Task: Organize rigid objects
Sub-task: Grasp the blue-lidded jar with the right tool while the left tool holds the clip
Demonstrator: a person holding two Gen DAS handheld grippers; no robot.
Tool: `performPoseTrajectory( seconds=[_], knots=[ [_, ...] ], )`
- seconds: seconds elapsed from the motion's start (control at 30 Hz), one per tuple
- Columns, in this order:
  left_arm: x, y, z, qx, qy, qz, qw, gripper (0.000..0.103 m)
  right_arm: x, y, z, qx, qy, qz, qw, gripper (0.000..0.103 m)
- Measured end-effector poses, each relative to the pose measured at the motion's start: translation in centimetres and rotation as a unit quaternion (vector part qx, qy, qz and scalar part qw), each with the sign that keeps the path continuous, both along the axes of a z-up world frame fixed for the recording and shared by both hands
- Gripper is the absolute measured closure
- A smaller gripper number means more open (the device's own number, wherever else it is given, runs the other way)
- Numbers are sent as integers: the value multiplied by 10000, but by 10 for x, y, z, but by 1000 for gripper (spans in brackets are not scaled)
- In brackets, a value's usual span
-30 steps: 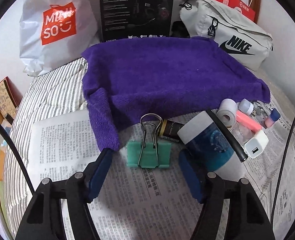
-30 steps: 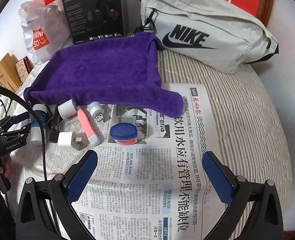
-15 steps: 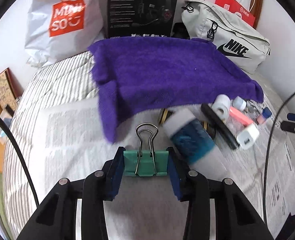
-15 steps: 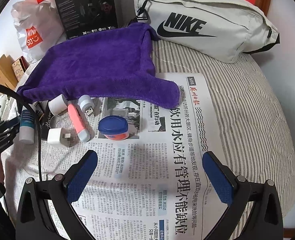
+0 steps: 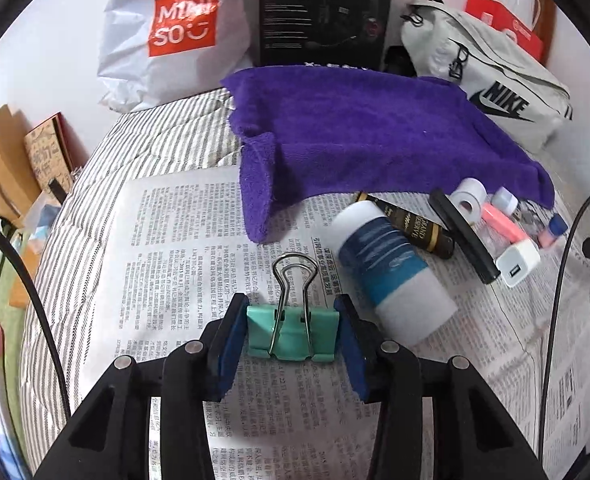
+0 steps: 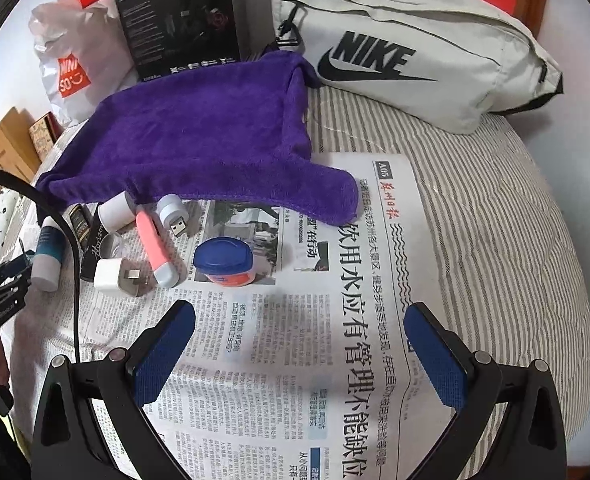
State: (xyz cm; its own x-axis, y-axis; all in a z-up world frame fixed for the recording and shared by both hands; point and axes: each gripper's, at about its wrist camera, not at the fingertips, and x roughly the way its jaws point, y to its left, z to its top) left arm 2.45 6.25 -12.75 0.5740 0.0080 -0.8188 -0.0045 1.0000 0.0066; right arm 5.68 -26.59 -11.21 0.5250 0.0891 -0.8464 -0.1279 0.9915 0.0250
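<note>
My left gripper [image 5: 293, 312] is shut on a green binder clip [image 5: 293, 332] and holds it above the newspaper [image 5: 175, 248]. To its right lie a blue-and-white bottle [image 5: 391, 272], a dark tube [image 5: 411, 226], a black bar [image 5: 465, 236], a white charger [image 5: 519, 262] and a tape roll [image 5: 471, 200]. My right gripper [image 6: 299, 332] is open and empty above the newspaper [image 6: 335, 320]. Ahead and left of it lie a blue-lidded jar [image 6: 224, 262], a pink tube [image 6: 155, 246], a white charger [image 6: 113, 276] and a small USB light [image 6: 171, 210].
A purple towel [image 5: 367, 136] covers the far part of the striped bed [image 6: 495, 220]. Behind it stand a Miniso bag [image 5: 171, 32], a black box [image 5: 323, 12] and a Nike bag [image 6: 407, 48]. A black cable [image 5: 559, 280] hangs at the right.
My left gripper closed on the green binder clip, lifted it off the newspaper and drew back. My right gripper moved slightly forward and stayed open.
</note>
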Motion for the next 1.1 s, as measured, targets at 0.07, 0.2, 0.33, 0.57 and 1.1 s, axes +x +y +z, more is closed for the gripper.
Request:
performPoseTrajectory(
  seconds=[0.07,0.2,0.33,0.57,1.1],
  knots=[
    [-1,-2,-1,57,-36,27,10000,62,3,2,-1,-51,-94,65,9999,0],
    [-2,-3,-1,78,-28,52,10000,62,9,14,-8,69,-192,268,9994,0],
    [-1,-3,0,89,-11,62,9999,62,12,29,-15,101,-426,398,9982,4],
    [-2,-3,0,85,-36,57,9999,62,21,36,-31,150,-424,422,9981,39],
    [-9,8,5,-190,65,110,9997,63,18,25,-16,-128,-482,403,9979,67]
  ],
)
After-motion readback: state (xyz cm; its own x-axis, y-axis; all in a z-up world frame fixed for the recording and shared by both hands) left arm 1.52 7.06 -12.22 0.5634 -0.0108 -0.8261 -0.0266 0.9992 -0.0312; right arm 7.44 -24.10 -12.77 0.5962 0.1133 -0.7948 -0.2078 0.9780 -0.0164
